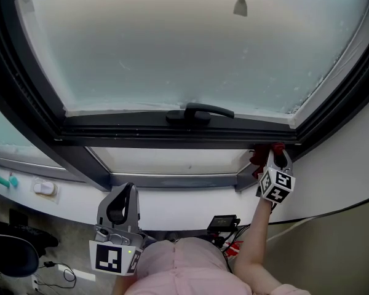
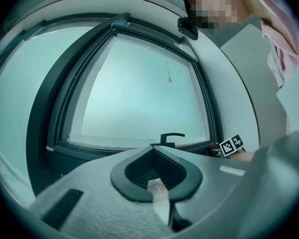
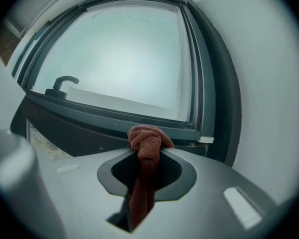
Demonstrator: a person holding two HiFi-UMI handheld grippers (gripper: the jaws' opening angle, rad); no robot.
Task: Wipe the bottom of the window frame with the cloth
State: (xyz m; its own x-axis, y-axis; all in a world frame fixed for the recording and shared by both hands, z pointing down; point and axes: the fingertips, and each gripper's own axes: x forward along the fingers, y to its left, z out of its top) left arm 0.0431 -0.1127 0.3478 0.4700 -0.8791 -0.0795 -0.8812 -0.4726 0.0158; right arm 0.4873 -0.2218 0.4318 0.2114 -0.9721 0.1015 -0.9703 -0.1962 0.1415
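Rust-red cloth [image 3: 148,142] is clamped in the right gripper [image 3: 145,156], whose jaws are closed tight on it. A knotted bunch of it stands out past the jaw tips, and a strip trails back down through the slot between them.

In the head view we find this gripper [image 1: 277,165] raised on an outstretched arm [image 1: 253,241] to the lower right corner of the window. The cloth bunch sits at the right end of the dark bottom rail of the window frame [image 1: 172,134], close to where the rail meets the upright. We cannot tell whether the cloth touches the rail.

The left gripper [image 1: 120,208] is held low, near the body and well apart from the frame. Its own view shows the jaws [image 2: 157,176] brought together with nothing between them.

A black handle [image 1: 200,111] lies level on the bottom rail near its middle, well left of the cloth. The frosted glass [image 1: 172,48] above is pale, with white tape along its edges. A small grey cord pull [image 1: 240,6] hangs in front of the pane near the top. A white wall [image 1: 338,177] adjoins the frame on the right.
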